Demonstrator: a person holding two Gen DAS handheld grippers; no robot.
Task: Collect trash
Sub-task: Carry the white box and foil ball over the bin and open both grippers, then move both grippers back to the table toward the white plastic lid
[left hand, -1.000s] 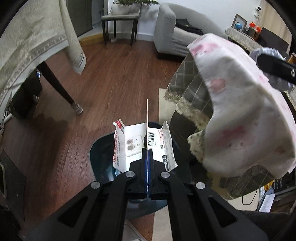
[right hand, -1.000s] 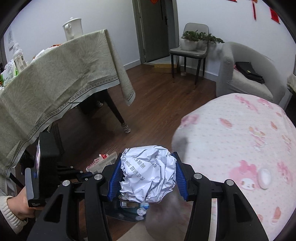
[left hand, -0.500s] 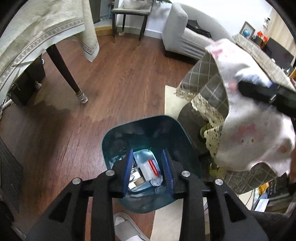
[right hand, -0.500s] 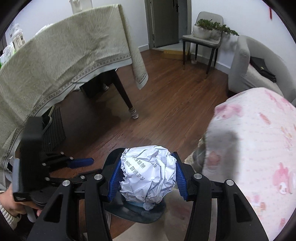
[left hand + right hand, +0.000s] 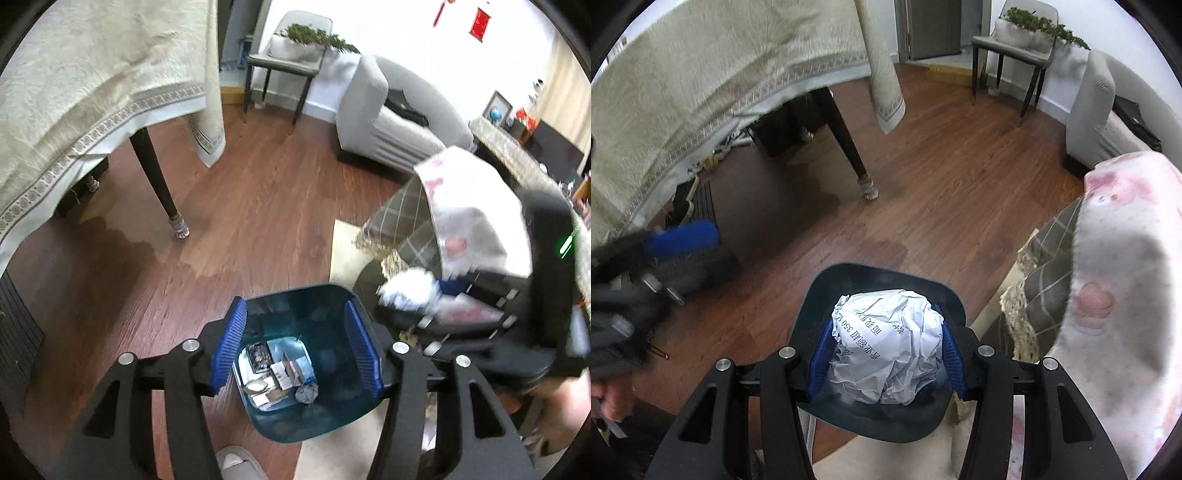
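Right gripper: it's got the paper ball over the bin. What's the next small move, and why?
Probably open the right gripper and let the crumpled paper ball drop. It is clamped between the blue pads directly above the teal trash bin, and the left gripper, jaws opening and empty, holds nothing over the bin.

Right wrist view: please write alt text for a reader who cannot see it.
The right hand-held gripper clamps a crumpled ball of printed white paper directly above a dark teal trash bin on a wooden floor. A cloth-draped table stands behind; a pink patterned cloth fills the right.
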